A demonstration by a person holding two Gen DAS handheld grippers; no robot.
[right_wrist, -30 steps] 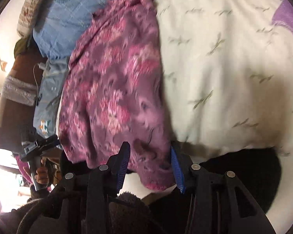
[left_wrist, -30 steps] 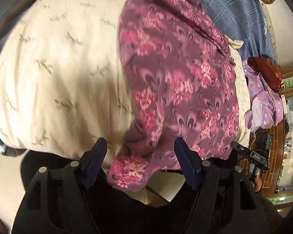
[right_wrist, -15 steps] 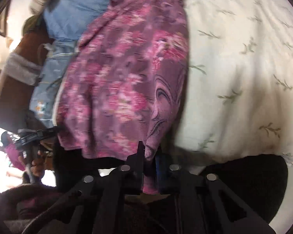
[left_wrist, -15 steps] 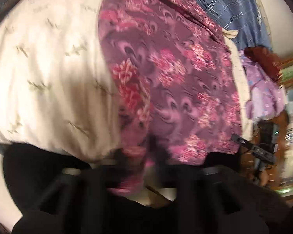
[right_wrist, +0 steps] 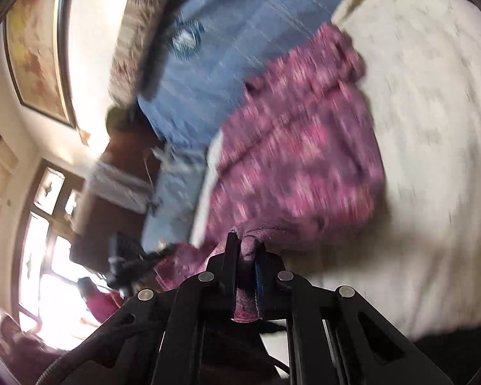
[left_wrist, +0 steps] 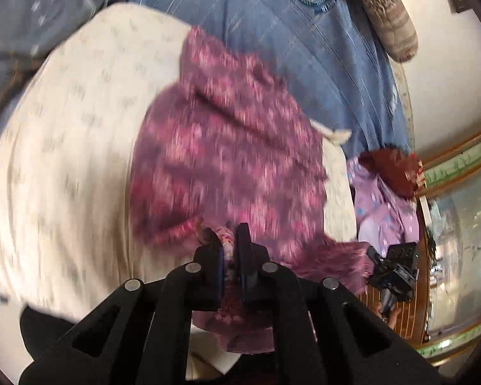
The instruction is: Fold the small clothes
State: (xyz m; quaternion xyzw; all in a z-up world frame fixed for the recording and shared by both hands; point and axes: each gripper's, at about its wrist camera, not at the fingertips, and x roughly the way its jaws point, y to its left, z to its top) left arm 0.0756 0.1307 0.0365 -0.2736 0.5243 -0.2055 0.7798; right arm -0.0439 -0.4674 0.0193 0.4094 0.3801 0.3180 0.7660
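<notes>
Both jaws pinching purple floral garment (left_wrist: 227,147) hem, cloth bunched between pads

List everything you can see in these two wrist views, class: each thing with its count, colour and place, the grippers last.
Floral garment: one, purple-pink, on the cream cover, near edge lifted.
Cream cover: one, cream, under the garment.
Blue quilt: one, blue, beyond the cover.
Lilac garment: one, lilac, right of the cover.
Framed picture: one, on the wall.
Left gripper: black, shut on the floral garment.
Right gripper: black, shut on the floral garment.
</notes>
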